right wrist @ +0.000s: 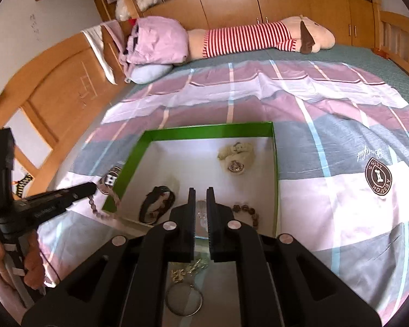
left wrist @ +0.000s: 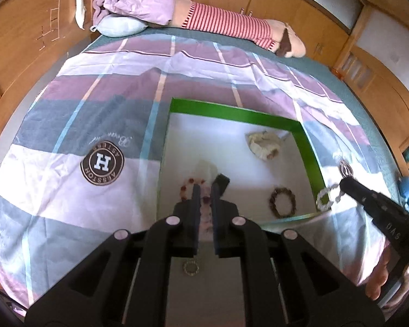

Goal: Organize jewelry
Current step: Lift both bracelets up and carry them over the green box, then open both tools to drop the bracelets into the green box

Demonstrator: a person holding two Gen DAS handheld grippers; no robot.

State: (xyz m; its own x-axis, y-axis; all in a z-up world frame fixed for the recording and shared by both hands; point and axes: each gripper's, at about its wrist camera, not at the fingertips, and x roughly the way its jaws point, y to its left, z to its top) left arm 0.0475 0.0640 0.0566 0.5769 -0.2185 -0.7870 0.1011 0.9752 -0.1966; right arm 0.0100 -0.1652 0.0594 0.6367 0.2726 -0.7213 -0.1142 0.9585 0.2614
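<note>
Left wrist: bedspread (left wrist: 68, 125) badge (left wrist: 102, 164) reads "H".

I see a bed (right wrist: 395, 87) w/ teal quilted cover. On it: plaid sheet (right wrist: 327, 141) in pink/grey/white w/ round brown logos, green-walled box (right wrist: 204, 132) sitting on the sheet, long plush toy (right wrist: 259, 38) in red-striped shirt at far edge, pink bundle (right wrist: 155, 41) on a pale blue pillow (right wrist: 150, 72).
</note>
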